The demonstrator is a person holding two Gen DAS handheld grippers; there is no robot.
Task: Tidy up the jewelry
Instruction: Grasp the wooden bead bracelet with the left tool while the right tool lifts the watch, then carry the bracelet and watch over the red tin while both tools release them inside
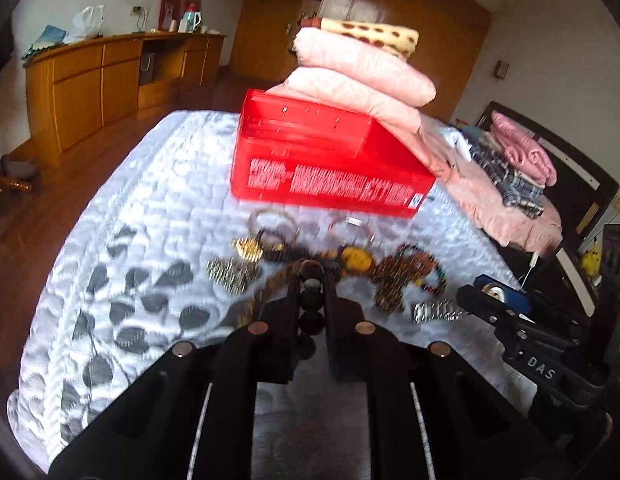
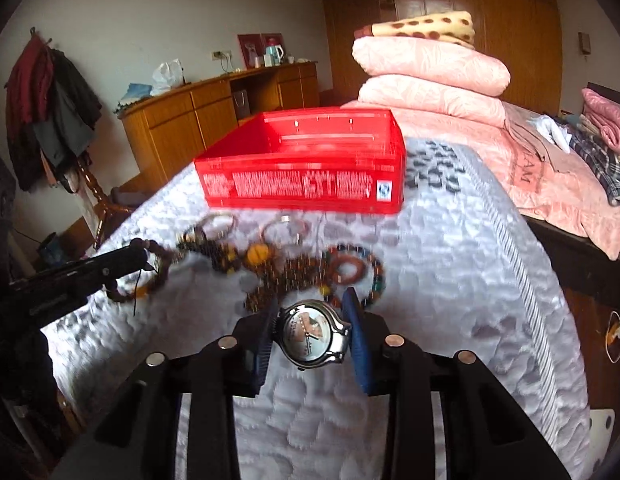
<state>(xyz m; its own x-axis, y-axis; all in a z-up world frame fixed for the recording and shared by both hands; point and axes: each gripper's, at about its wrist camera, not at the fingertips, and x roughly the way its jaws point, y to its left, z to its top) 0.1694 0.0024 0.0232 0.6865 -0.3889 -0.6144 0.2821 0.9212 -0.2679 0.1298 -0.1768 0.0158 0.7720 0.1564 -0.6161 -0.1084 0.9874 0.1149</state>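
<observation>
Your left gripper [image 1: 311,280] is clamped on a dark bead bracelet [image 1: 312,300], beads stacked between the fingers. Ahead on the quilt [image 1: 150,208]: jewelry pile [image 1: 341,264], blurred, then the red box [image 1: 329,160] against pink pillows [image 1: 365,76]. At right, your right gripper [image 1: 489,300] holds a watch, its metal band [image 1: 439,311] trailing left

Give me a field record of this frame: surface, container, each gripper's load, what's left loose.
surface: quilted bed cover
container: red plastic box, open top, no jewelry visible inside
left gripper: shut on dark bead bracelet
right gripper: shut on silver wristwatch, face toward the camera
loose: pile of bead bracelets and bangles between grippers and box
</observation>
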